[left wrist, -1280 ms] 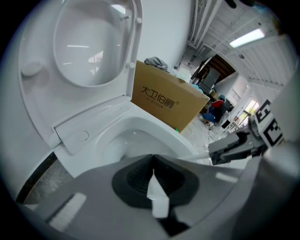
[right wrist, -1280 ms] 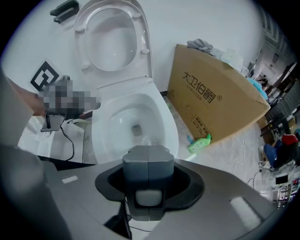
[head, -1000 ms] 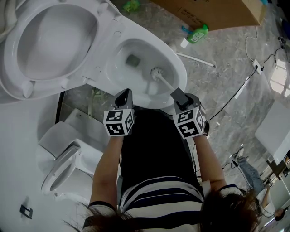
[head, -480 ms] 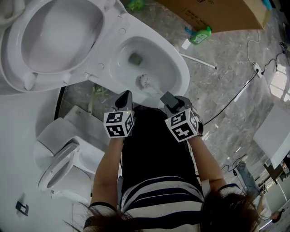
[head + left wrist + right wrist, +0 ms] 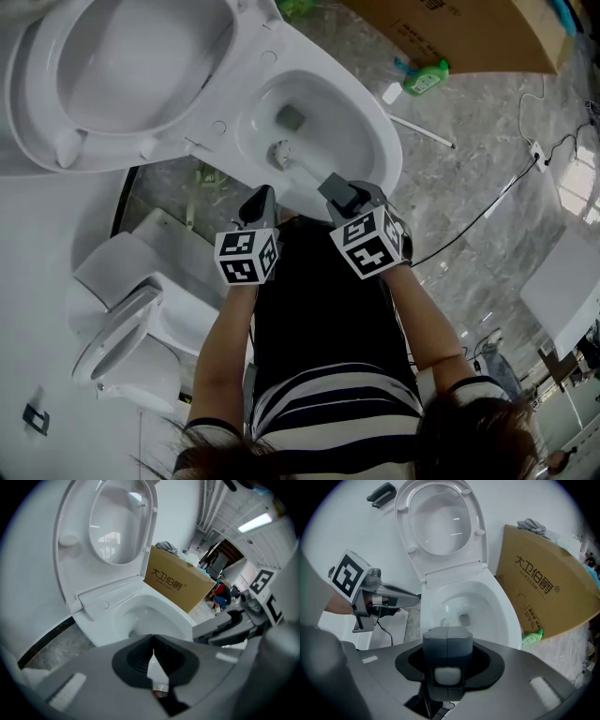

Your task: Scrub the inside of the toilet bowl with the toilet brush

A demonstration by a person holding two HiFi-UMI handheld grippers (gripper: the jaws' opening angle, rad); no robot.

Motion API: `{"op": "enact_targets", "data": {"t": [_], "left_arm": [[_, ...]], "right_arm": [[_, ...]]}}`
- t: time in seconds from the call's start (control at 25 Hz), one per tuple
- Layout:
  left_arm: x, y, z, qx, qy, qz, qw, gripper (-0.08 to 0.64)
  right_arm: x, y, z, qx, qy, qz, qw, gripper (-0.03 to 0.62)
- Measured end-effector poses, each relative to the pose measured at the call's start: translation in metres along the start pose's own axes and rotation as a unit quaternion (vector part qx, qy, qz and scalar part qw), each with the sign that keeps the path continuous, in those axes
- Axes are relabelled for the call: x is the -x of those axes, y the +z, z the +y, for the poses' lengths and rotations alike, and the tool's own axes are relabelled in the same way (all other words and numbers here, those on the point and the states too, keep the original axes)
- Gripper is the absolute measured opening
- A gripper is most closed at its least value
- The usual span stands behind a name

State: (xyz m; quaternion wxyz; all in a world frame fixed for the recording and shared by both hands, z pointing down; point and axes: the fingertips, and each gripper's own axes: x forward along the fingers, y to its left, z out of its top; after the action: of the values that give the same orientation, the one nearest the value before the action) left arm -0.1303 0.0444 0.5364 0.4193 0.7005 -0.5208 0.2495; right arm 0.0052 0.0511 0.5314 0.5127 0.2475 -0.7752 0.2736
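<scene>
1. The right gripper (image 5: pixel 335 187) is clamped on the handle of the toilet brush (image 5: pixel 281 154). The brush's bristle head is inside the toilet bowl (image 5: pixel 380 141), just ahead of the jaws.
2. The left gripper (image 5: pixel 260 194) has its jaws pressed together on nothing, just beside the right gripper, at the bowl's near rim.
3. Beyond both stands the raised lid (image 5: pixel 122 56).
4. Ahead-right of the right gripper, a cardboard box (image 5: pixel 450 28) and a green bottle (image 5: pixel 424 75) are on the floor.

Right gripper (image 5: pixel 335 186) sweeps across, closing the gap to the left gripper (image 5: pixel 260 197), and the toilet brush (image 5: pixel 281 153) in its jaws swings with it: the bristle head slides across the bowl (image 5: pixel 380 141) to just ahead of the left jaws
</scene>
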Motion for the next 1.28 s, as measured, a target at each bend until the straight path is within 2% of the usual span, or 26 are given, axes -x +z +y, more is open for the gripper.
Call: {"op": "enact_targets", "data": {"t": [0.4,0.72,1.28], "left_arm": [[0.011,0.001,0.011,0.017,0.013,-0.011,0.9997,0.000],[0.013,0.000,0.014,0.030,0.015,-0.014,0.9993,0.000],[0.017,0.011,0.006,0.026,0.016,-0.026,0.9992,0.000]], "right_arm": [[-0.019,0.039,-0.004,0.024,-0.001,-0.020,1.000,0.176],[-0.018,0.050,-0.013,0.020,-0.014,-0.036,0.999,0.176],[-0.013,0.086,-0.020,0.073,-0.030,-0.073,0.994,0.176]]}}
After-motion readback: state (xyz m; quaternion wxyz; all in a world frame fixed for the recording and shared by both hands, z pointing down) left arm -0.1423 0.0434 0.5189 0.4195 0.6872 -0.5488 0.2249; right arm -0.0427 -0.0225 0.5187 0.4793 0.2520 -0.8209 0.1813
